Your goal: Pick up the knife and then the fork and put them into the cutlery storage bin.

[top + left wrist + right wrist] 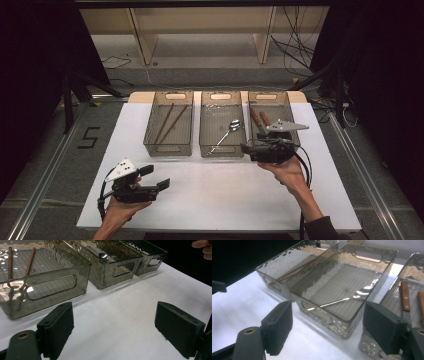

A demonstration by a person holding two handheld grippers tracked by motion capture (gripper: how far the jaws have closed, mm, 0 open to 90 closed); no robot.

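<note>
1. The right gripper (250, 148) stood with its jaws spread and nothing between them, at center right of the high view, by the near edge of the bins.
2. The left gripper (156, 177), also released and empty, rested at lower left.
3. A spoon (226, 134) lay in the middle bin (221, 149); chopsticks (169, 123) filled the left bin (168, 148), wood-handled knives (405, 300) the right bin (290, 111).
4. The white table (215, 195) held no loose cutlery, so sorting appeared finished or nearly so.

The high view looked forward and down from above the white table (210, 200). Each gripper view sat low and close over that table, facing three smoky clear plastic bins (50, 277) (342, 290) (169, 125), which all views shared.
</note>
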